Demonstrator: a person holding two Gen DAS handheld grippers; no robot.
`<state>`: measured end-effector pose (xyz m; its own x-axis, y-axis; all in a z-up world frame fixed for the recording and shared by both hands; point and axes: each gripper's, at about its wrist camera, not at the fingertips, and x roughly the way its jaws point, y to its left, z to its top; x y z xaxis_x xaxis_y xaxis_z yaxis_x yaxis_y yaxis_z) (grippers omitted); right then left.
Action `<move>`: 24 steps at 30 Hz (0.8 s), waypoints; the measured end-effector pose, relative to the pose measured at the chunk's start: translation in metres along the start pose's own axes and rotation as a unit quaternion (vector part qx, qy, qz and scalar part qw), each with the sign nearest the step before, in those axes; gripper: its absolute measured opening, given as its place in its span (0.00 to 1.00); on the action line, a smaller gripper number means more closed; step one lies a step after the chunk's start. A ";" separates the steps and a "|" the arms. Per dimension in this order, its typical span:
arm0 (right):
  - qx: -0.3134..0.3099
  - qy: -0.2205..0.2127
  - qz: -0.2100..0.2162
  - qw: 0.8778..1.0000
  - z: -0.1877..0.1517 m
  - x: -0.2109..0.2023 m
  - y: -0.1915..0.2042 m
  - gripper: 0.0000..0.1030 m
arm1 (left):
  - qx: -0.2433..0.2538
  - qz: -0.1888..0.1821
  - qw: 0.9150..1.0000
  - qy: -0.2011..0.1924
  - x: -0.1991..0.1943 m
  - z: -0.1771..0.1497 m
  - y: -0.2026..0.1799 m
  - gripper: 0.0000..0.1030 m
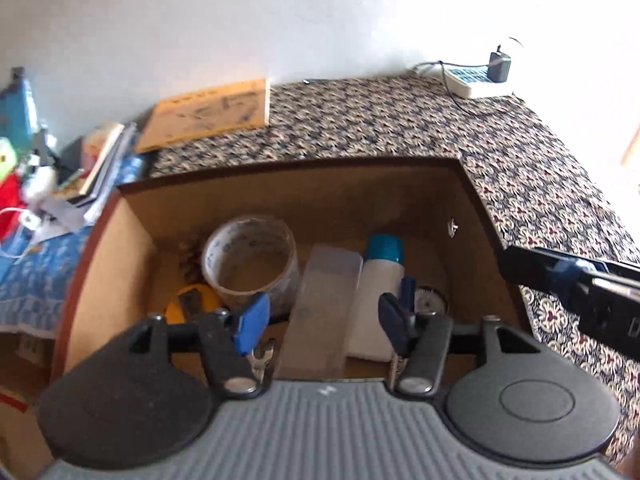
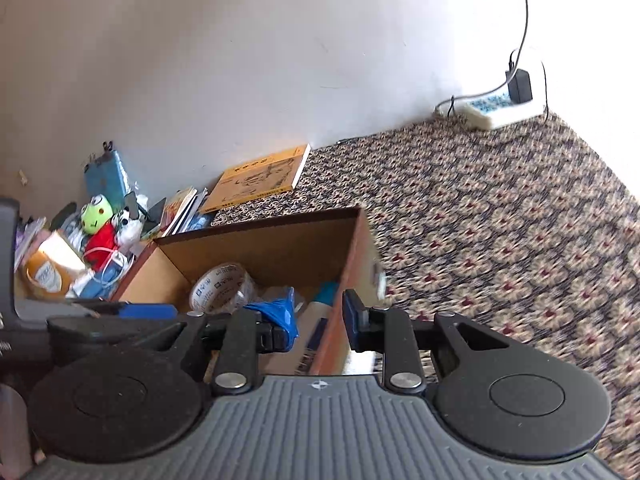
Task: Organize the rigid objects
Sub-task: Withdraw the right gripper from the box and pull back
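Inside, the box (image 1: 104, 264) holds a tape roll (image 1: 250, 258) beneath the left gripper (image 1: 322, 318), spread wide and empty.

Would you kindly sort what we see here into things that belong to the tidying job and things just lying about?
Job:
- cardboard box
- tape roll
- clear case
- white bottle with teal cap
- yellow tool
- wrench

Lying about:
- yellow book
- power strip
- toy clutter
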<state>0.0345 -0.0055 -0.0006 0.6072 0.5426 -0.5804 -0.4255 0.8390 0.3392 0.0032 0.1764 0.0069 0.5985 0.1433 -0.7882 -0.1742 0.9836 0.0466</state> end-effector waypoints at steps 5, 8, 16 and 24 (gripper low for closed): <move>-0.017 0.003 -0.006 1.000 0.000 -0.029 -0.037 0.10 | -0.016 0.018 1.000 -0.009 -0.022 0.001 -0.039 0.62; -0.023 0.010 -0.017 1.000 -0.004 -0.043 -0.061 0.11 | -0.018 0.031 0.999 -0.018 -0.032 -0.002 -0.070 0.63; -0.009 0.041 -0.039 0.998 -0.019 -0.070 -0.113 0.14 | -0.022 0.035 0.999 -0.008 -0.043 -0.017 -0.141 0.65; 0.024 0.067 -0.037 0.997 -0.039 -0.081 -0.135 0.16 | 0.009 0.052 0.998 0.035 -0.035 -0.031 -0.182 0.66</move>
<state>0.0167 -0.1643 -0.0281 0.5395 0.4712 -0.6978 -0.3475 0.8795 0.3253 -0.0099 -0.0110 0.0070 0.5219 0.2371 -0.8194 -0.2179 0.9658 0.1407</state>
